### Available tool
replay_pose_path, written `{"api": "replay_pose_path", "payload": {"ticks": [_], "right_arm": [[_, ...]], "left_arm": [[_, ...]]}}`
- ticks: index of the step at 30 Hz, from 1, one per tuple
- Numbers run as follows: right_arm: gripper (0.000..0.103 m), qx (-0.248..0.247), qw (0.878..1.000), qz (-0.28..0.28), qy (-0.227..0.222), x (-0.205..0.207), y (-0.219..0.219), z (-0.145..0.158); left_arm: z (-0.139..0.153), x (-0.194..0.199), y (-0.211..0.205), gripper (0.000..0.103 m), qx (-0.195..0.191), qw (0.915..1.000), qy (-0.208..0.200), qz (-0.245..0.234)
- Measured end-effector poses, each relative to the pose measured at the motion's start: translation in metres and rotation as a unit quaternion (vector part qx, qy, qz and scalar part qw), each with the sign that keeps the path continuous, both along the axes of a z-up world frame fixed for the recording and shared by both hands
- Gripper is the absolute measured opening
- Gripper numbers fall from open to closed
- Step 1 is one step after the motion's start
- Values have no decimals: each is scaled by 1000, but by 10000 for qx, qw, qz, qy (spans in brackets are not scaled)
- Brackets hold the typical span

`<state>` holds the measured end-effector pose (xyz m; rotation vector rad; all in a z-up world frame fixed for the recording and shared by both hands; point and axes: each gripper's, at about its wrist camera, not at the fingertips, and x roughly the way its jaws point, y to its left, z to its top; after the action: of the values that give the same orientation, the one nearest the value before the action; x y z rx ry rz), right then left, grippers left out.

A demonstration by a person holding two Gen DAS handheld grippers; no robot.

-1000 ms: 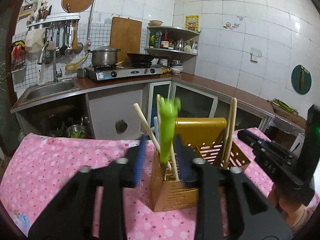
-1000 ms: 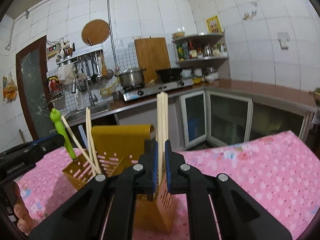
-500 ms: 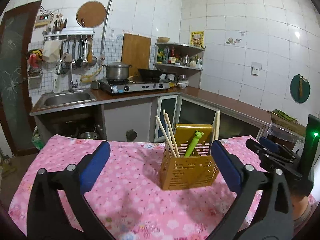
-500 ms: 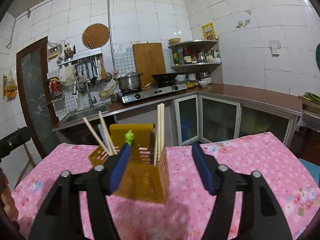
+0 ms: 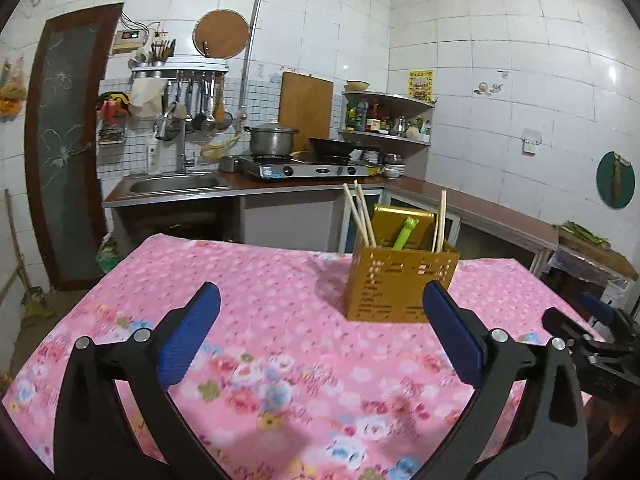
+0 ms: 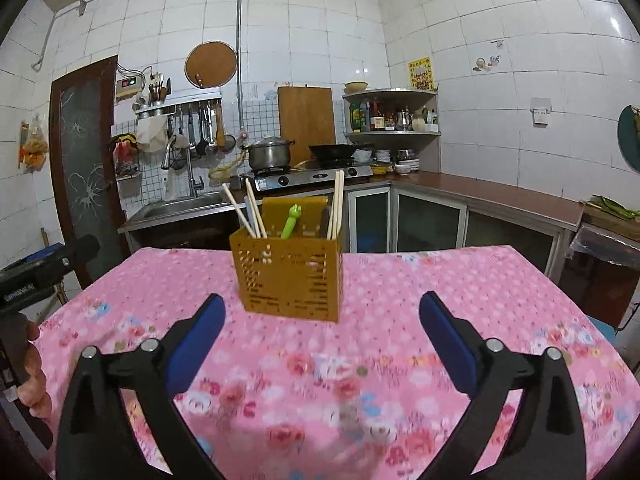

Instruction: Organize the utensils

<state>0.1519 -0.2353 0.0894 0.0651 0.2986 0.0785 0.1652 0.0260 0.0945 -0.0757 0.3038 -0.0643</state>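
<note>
The left gripper [image 5: 320, 320] and right gripper [image 6: 322, 328] hover over the pink-clothed bench [image 6: 460, 304], fingers spread wide with nothing between them; the right gripper's jaws have just been opening. Beyond stands the yellow utensil holder [image 6: 290, 280], upright on the bench, holding chopsticks [image 6: 250, 212] and a green utensil [image 6: 291, 222].

text: none legible | yellow wall poster [image 6: 419, 73]: print too small (blurred) | stove [image 6: 316, 176]: unreadable

1. The utensil holder [image 6: 290, 276] stands on the surface [image 6: 420, 300], toward its far edge.
2. Chopsticks [image 6: 245, 212] lean in its left part, more chopsticks [image 6: 337, 204] stand at its right, a frog-topped utensil [image 6: 290, 222] between.
3. Behind the surface runs a counter [image 6: 500, 196] with a sink [image 6: 180, 206] and stove [image 6: 312, 176].
</note>
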Motion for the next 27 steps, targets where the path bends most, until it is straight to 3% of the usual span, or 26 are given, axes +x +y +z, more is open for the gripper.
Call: {"api": "replay_pose_path", "payload": {"ticks": [7, 15, 27], "right_arm": [[98, -256, 9995, -132, -126, -13, 13, -22], [98, -62, 9992, -234, -314, -15, 6, -37], [98, -266, 9990, -219, -283, -15, 7, -53]], "left_arm": [[-32, -24, -10, 98, 405, 9989, -179, 124], [-53, -24, 1, 98, 299, 9990, -156, 277], [-67, -27, -5, 98, 586, 9975, -282, 291]]}}
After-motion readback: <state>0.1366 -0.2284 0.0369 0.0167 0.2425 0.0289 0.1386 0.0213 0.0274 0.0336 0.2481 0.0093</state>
